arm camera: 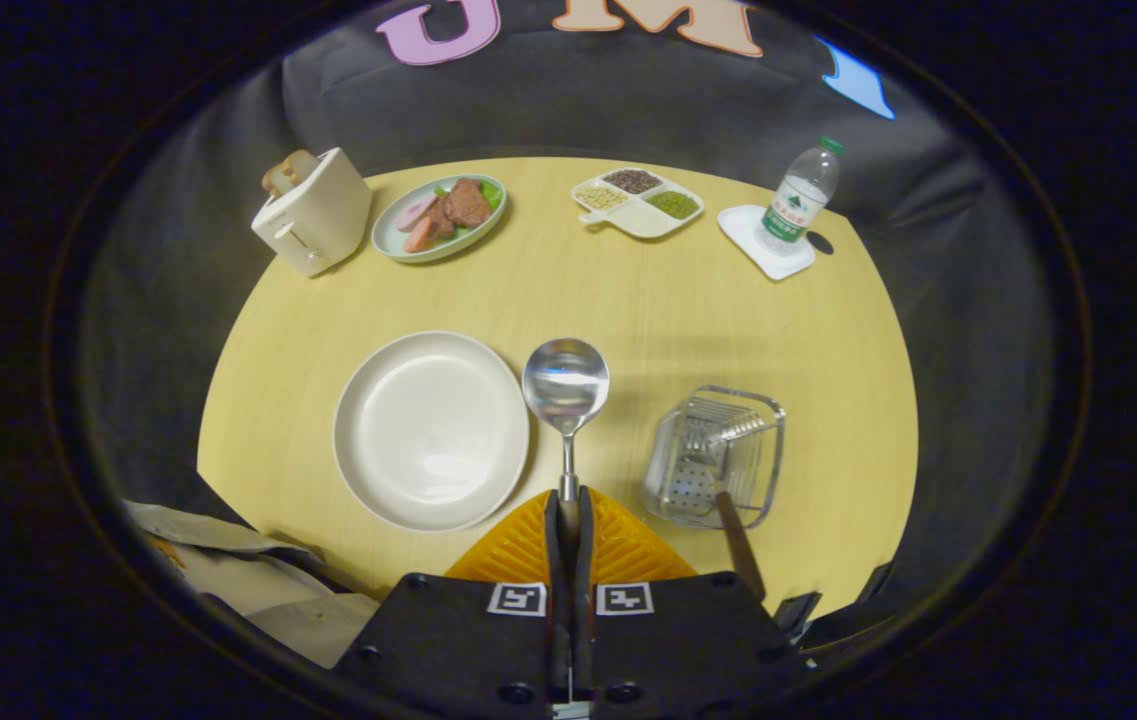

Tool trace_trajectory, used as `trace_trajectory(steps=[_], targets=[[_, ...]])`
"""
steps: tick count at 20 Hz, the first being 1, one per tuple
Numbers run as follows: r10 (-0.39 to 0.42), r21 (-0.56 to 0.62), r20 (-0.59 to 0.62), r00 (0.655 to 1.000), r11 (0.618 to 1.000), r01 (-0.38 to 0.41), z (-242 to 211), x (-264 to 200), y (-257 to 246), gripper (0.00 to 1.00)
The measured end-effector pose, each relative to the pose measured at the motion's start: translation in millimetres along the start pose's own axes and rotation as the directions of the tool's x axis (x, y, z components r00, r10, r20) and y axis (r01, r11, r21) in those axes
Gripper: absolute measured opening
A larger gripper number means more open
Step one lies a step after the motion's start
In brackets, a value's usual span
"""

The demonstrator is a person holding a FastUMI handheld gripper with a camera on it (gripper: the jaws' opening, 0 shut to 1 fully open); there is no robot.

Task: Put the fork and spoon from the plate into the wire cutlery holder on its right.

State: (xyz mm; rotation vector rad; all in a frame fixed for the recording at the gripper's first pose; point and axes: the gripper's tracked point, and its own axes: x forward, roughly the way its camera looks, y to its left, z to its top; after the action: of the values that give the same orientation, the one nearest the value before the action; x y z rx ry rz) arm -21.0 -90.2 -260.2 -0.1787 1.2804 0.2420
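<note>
Tool clamps spoon by handle, bowl up betw plate & holder w/ fork in it.

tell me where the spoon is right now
In the gripper view the spoon is held by its handle in the shut gripper, bowl pointing ahead, above the table between the empty plate and the wire cutlery holder.
</note>
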Motion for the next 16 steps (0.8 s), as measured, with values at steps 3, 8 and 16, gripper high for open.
trace_trajectory(steps=[3,8,16], targets=[[-0.034,0.006,-0.026,0.999,0.999,0.034,-4,-8,-31,0.05],[-0.082,0.016,-0.085,0.993,0.996,0.084,-16,-9,-66,0.05],[-0.095,0.049,-0.118,0.988,0.994,0.101,-20,-10,-81,0.10]])
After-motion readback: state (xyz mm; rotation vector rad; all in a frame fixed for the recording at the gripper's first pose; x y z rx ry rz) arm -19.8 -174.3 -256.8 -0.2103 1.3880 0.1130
